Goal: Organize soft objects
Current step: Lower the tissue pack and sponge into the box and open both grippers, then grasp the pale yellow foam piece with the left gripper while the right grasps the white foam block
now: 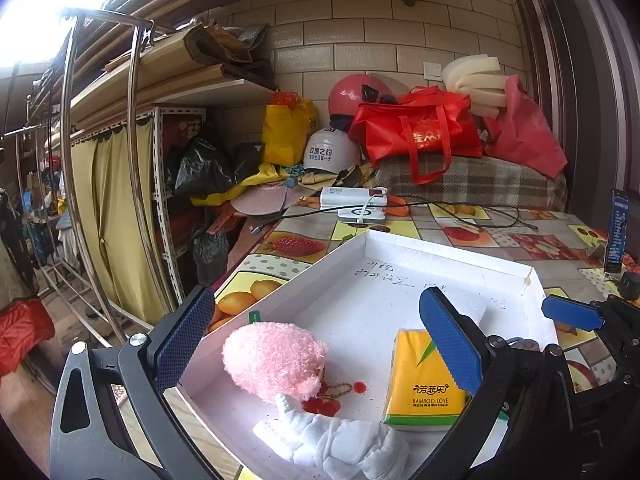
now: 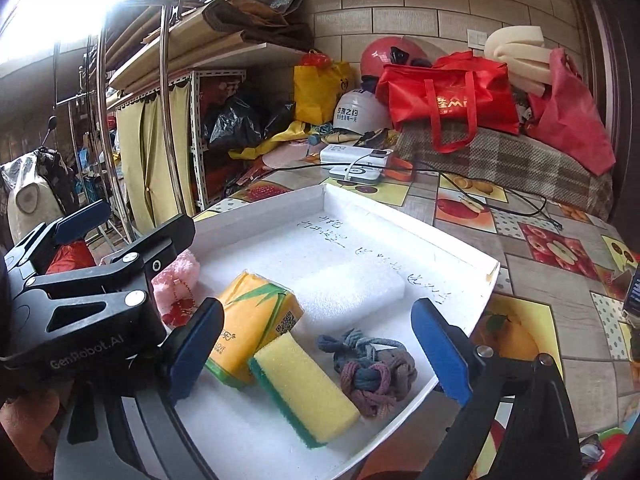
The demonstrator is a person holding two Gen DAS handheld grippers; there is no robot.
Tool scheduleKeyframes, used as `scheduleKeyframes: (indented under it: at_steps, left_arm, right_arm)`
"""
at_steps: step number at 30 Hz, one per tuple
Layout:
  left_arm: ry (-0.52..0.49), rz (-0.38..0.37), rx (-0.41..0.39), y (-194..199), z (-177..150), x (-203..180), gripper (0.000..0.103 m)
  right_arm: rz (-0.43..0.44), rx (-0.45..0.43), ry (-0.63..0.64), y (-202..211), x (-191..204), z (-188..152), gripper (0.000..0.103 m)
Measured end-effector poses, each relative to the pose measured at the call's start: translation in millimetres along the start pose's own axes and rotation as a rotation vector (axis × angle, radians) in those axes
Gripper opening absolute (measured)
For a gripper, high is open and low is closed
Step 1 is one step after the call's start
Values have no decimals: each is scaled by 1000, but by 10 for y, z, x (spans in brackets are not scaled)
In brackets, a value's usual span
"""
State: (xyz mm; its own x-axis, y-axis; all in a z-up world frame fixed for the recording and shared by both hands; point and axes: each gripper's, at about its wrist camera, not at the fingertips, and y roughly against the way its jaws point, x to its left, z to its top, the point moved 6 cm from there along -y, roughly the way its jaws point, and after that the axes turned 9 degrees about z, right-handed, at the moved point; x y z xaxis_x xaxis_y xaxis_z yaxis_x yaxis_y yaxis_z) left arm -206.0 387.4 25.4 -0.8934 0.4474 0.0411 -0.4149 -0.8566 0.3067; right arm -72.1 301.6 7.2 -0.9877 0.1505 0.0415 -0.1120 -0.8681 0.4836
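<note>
A white foam tray (image 1: pixel 448 249) (image 2: pixel 400 210) sits on the fruit-print table. In it lie a pink plush toy (image 1: pixel 274 358) (image 2: pixel 178 280), a white rolled cloth (image 1: pixel 340 442), a yellow tissue pack (image 1: pixel 420 384) (image 2: pixel 252 316), a yellow-green sponge (image 2: pixel 306 386), a knotted rope (image 2: pixel 372 372) and a white foam block (image 2: pixel 352 288). My left gripper (image 1: pixel 320 344) is open, above the plush and tissue pack. My right gripper (image 2: pixel 320 354) is open, above the sponge and rope. The right gripper's blue pad (image 1: pixel 572 312) shows in the left wrist view; the left gripper's body (image 2: pixel 80 280) shows in the right wrist view.
White power banks with cables (image 1: pixel 356 204) (image 2: pixel 356 164) lie beyond the tray. Behind them are a plaid-covered pile (image 1: pixel 472 180), red bags (image 1: pixel 416 128), helmets (image 1: pixel 330 150) and a yellow bag (image 1: pixel 286 130). A phone on a stand (image 1: pixel 616 232) is at right. Shelving and a metal rack (image 1: pixel 136 160) stand at left.
</note>
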Motion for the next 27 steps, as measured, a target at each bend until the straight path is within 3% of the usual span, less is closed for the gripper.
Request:
scheduleKeyframes:
  at_steps: [12, 16, 25, 27]
  left_arm:
    - [23, 24, -30, 57, 16, 51, 103]
    - [19, 44, -29, 65, 10, 53, 103]
    - [6, 4, -28, 261, -52, -72, 103]
    - [-7, -25, -29, 343, -73, -155, 103]
  right_arm:
    - [-13, -57, 15, 185, 65, -33, 95]
    - [-61, -89, 32, 340, 112, -80, 95]
    - [13, -126, 87, 646, 269, -211, 95]
    - [33, -124, 83, 751, 255, -282, 103]
